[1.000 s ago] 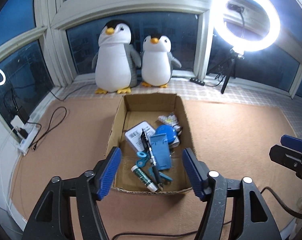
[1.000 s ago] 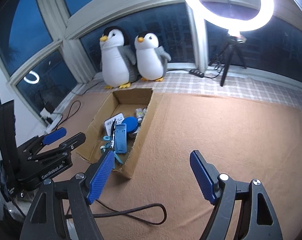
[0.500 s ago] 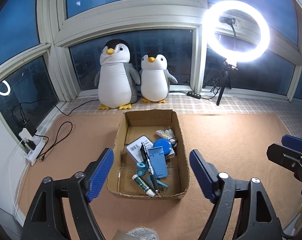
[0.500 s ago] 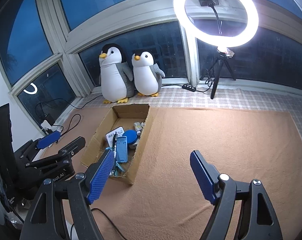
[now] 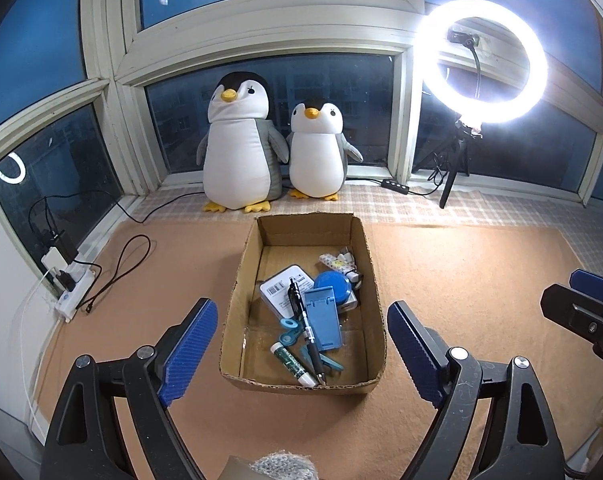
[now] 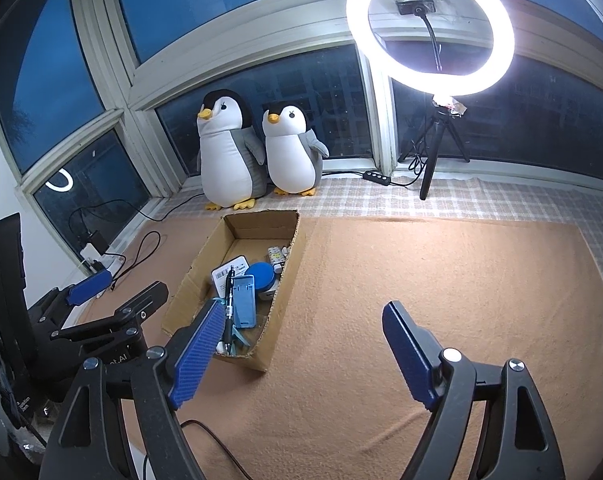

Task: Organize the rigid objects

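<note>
An open cardboard box [image 5: 375,300] [image 6: 289,258] sits on the brown mat. Inside lie a blue phone stand [image 5: 322,318], a black pen [image 5: 303,328], a blue round case [image 5: 333,286], a white labelled box [image 5: 279,290], a green-white tube [image 5: 291,364], teal clips and a small patterned item [image 5: 335,261]. My left gripper [image 5: 301,358] is open and empty, held above and in front of the box's near edge. My right gripper [image 6: 301,354] is open and empty over the mat to the right of the box. The left gripper also shows in the right wrist view [image 6: 109,300].
Two plush penguins [image 5: 241,148] [image 5: 319,152] stand on the window ledge behind the box. A lit ring light on a tripod [image 5: 481,60] stands at the back right. A power strip with cables [image 5: 73,284] lies at the left. Brown mat [image 6: 441,272] spreads right of the box.
Both grippers have pulled back and risen away from the box, which now looks smaller and farther. Both stay open and empty. The box contents have not moved.
</note>
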Available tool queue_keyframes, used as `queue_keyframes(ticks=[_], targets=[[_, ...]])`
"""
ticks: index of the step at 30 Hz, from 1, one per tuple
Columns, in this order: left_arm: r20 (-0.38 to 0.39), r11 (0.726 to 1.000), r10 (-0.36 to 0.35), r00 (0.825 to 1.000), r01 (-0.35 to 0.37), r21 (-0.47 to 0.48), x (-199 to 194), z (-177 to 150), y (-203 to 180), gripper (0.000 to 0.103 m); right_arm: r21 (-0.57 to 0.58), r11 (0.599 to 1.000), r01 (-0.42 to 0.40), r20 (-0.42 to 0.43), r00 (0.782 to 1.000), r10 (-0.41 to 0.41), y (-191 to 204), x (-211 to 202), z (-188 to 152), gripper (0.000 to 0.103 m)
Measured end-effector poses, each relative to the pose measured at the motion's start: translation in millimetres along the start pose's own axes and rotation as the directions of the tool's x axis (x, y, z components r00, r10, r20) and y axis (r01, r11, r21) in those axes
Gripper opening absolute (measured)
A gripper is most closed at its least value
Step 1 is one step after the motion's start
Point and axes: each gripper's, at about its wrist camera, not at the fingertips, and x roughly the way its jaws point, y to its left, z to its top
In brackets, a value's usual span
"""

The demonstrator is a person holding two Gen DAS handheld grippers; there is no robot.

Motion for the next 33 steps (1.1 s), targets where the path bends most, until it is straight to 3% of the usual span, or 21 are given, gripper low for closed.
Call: queue_keyframes(ticks=[33], targets=[[-0.015,1.0,-0.025,1.0,0.025,-0.003,4.6,-3.2,-2.1,0.091,0.032,0.999,-0.01,-0.031,0.999,0.011,-3.8,6.3,-3.6,0.082]])
